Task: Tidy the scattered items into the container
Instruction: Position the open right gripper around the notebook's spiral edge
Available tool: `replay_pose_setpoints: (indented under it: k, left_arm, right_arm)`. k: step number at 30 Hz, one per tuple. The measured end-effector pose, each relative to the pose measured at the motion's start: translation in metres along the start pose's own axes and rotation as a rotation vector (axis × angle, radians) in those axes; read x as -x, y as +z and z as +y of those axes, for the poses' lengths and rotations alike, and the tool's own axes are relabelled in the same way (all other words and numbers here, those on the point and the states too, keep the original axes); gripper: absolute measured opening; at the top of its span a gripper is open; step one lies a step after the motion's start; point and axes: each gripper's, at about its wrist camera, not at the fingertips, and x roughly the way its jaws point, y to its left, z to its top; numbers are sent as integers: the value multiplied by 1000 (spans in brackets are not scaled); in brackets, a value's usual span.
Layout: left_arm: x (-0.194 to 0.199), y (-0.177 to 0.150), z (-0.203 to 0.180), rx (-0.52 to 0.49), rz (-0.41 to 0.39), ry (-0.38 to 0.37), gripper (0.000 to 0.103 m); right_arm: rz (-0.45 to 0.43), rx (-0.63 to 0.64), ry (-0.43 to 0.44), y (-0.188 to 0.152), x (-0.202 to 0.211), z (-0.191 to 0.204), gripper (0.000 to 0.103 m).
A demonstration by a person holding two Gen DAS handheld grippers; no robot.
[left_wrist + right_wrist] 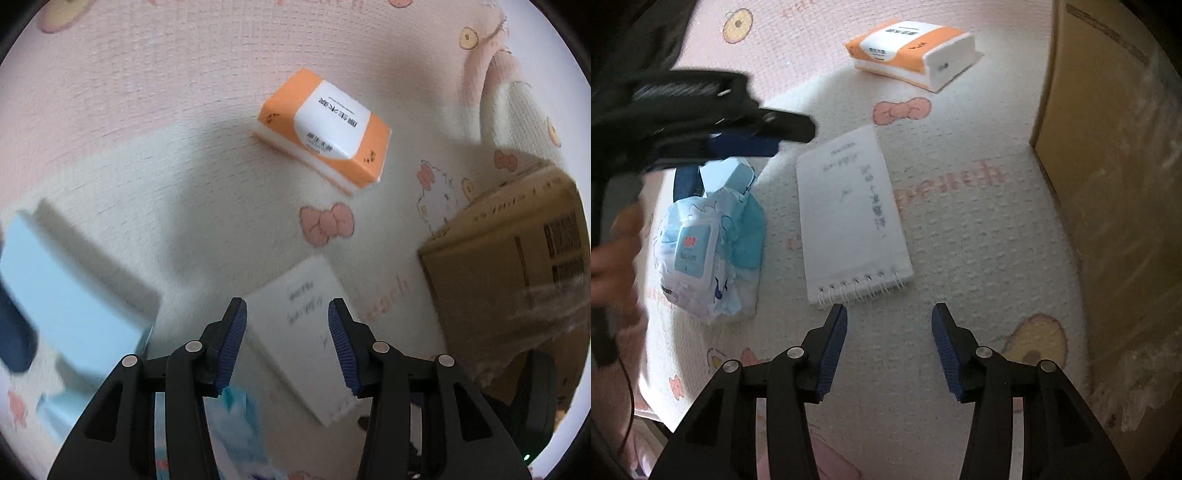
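A white spiral notebook [295, 332] [849, 218] lies flat on the patterned mat. My left gripper [284, 306] hovers open above it, with nothing pressed between its blue pads. My right gripper [888, 310] stands open over bare mat, just short of the notebook's spiral edge. An orange and white tissue pack [321, 133] [912, 51] lies farther off. A blue and white wet-wipes pack [705, 251] [236, 417] rests left of the notebook. The brown cardboard box [509, 273] [1108, 147] stands at the right.
A light blue box [70, 295] [735, 173] sits at the left, beyond the wipes. The pink and white cartoon mat [184, 184] covers the floor. In the right wrist view a hand [613, 258] holds the left gripper's black body [701, 107] at the upper left.
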Motion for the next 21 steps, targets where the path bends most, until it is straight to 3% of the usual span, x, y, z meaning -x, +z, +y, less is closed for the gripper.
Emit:
replay_pose_setpoints:
  k: [2, 4, 7, 12, 14, 18, 21]
  left_arm:
    - [-11, 11, 0, 5, 1, -40, 48]
    - [-23, 13, -6, -45, 25, -15, 35]
    - [-33, 0, -11, -101, 83, -11, 31]
    - [-42, -16, -17, -82, 146, -162, 31]
    - [-41, -19, -22, -95, 139, -130, 29]
    - [-30, -13, -35, -167, 43, -37, 29]
    - [-34, -3, -45, -256, 29, 95, 45]
  right_arm:
    - [2, -9, 14, 0, 0, 0, 45]
    - [8, -24, 42, -1, 0, 0, 45]
    - [24, -23, 62, -4, -3, 1, 45]
    - [-10, -20, 37, -1, 1, -3, 45]
    - [-39, -26, 16, 3, 6, -7, 45]
    - [-51, -17, -52, 7, 16, -13, 45]
    - [-51, -31, -48, -2, 24, -22, 45]
